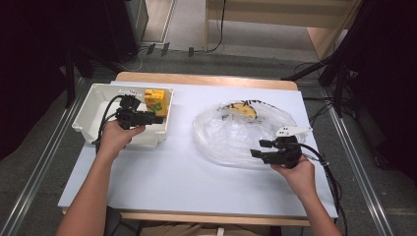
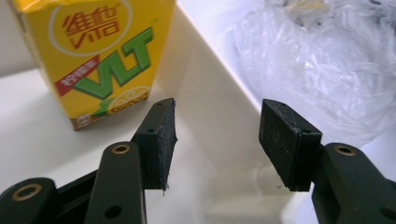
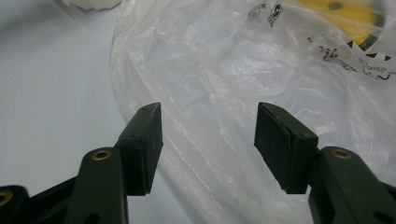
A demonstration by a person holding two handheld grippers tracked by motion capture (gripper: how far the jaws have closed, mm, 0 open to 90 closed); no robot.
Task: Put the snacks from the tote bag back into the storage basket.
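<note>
A yellow VLT drink carton [image 1: 157,101] stands upright in the far right corner of a white bin [image 1: 93,105] at the table's left. My left gripper [image 1: 156,119] hovers open over the bin's right wall; in the left gripper view the carton [image 2: 100,56] sits just beyond the left jaw and the bin wall [image 2: 219,107] runs between the jaws. A crumpled clear plastic bag [image 1: 236,132] with a yellow print [image 1: 243,111] lies at centre right. My right gripper [image 1: 259,148] is open at the bag's near right edge, the bag [image 3: 210,107] lying between its jaws.
The table top [image 1: 172,172] is covered in pale blue-white sheeting with a wooden edge at the back. Cables trail from both grippers. Dark stands and floor cables surround the table.
</note>
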